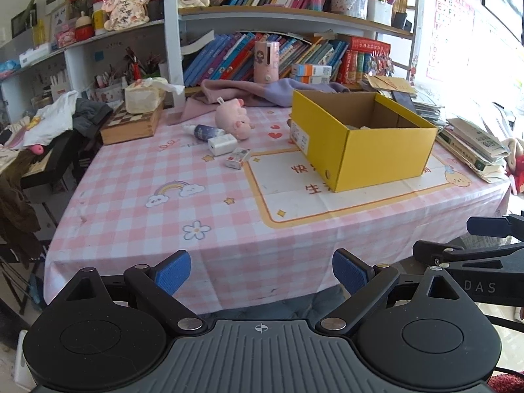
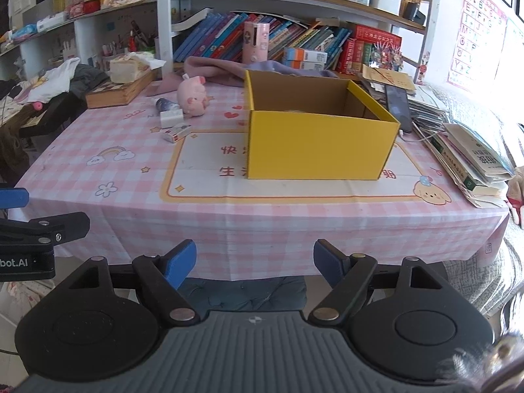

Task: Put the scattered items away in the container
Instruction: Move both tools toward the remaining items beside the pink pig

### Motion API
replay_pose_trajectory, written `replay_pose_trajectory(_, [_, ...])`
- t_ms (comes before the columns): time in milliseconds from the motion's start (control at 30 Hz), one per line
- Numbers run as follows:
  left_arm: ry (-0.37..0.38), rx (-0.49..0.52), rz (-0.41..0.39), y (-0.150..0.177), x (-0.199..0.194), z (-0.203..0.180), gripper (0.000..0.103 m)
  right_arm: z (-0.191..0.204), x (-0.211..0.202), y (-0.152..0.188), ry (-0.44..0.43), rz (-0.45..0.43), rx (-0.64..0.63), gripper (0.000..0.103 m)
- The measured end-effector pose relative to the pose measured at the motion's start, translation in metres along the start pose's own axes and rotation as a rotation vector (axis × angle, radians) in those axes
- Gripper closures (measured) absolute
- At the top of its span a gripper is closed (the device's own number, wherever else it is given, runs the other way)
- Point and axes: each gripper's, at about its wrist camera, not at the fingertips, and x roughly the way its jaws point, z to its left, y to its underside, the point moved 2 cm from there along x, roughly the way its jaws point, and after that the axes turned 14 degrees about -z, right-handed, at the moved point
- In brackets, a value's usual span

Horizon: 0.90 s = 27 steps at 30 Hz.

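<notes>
The yellow box (image 1: 363, 140) stands open-topped right of centre in the left wrist view and at mid-frame in the right wrist view, on the desk (image 1: 131, 203) under a pink checked cloth. Something pale lies inside it, too hidden to name. To its left lie the scattered things, close together: a pink plush pig (image 1: 234, 119), a small dark bottle (image 1: 201, 131) on its side, a white charger (image 1: 222, 144) and a small white carton (image 1: 237, 158) nearest the camera. All of these sit well beyond both pairs of jaws. The left gripper (image 1: 261, 273) is at the bottom of its frame over the near desk edge, jaws spread wide and empty. The right gripper (image 2: 254, 263) is likewise low in its frame, jaws released with nothing between them. A wooden chessboard case (image 1: 131, 124) with a tissue pack sits at the desk's far left; stacked books (image 1: 475, 144) lie right. Crowded bookshelves (image 1: 278, 16) fill the background.
</notes>
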Motion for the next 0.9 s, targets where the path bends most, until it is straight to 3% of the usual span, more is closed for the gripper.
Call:
replay_pose_trajectory(400, [0.024,0.001,0.000,0.001,-0.004,0.021,0.008,0.029,0.005,-0.005,-0.037,-0.006,-0.038,0.025])
replay_pose_trajectory(900, [-0.003,-0.011,0.013,0.004,0.001,0.044,0.008,0.052,0.016,-0.012,-0.068,-0.009,-0.070,0.025])
